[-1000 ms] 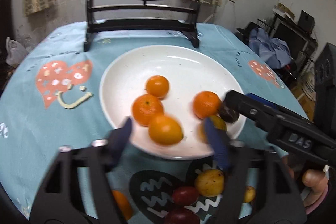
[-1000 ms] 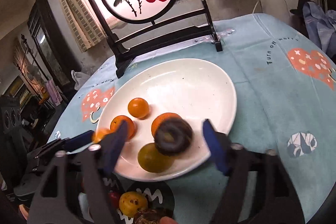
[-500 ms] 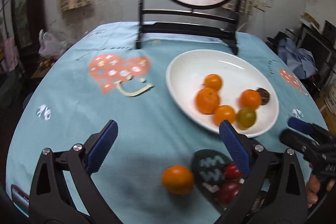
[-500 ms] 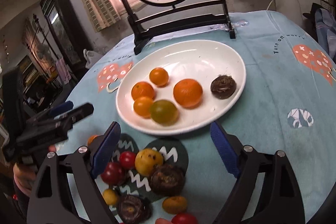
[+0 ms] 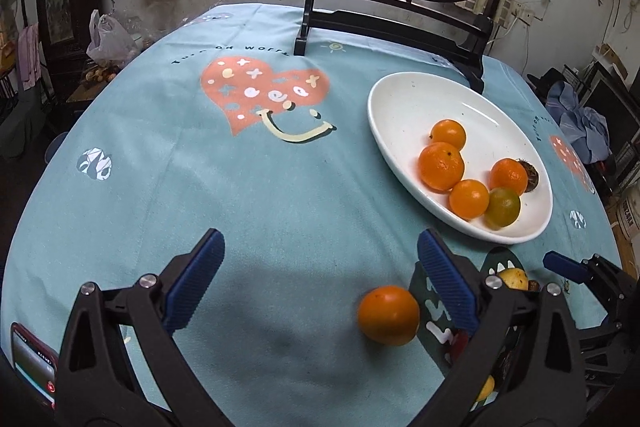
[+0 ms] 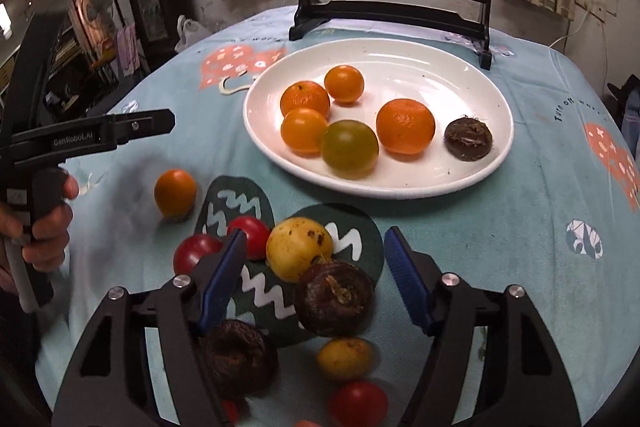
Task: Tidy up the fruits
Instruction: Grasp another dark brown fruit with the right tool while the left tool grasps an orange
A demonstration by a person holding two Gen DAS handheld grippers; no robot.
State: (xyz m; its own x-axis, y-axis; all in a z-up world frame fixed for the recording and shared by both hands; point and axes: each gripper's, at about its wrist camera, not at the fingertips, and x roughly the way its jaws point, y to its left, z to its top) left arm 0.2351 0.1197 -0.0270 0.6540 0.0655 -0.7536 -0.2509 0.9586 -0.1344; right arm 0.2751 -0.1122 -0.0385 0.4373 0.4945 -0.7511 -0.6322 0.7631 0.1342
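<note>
Both grippers — left [image 5: 318, 277], right [image 6: 314, 273] — have backed off the plate [image 6: 496, 99], jaws apart and empty; orange [image 5: 388, 315] probably next.

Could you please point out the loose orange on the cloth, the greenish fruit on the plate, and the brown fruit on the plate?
loose orange [image 6: 175, 192], right wrist view, centre of its skin.
greenish fruit [image 6: 349, 149], right wrist view, its top.
brown fruit [image 6: 468, 139], right wrist view, its upper face.

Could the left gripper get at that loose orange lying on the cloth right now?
Probably yes. The left gripper has its jaws wide open, and the loose orange lies alone on the tablecloth beside its right jaw, nothing between.
</note>
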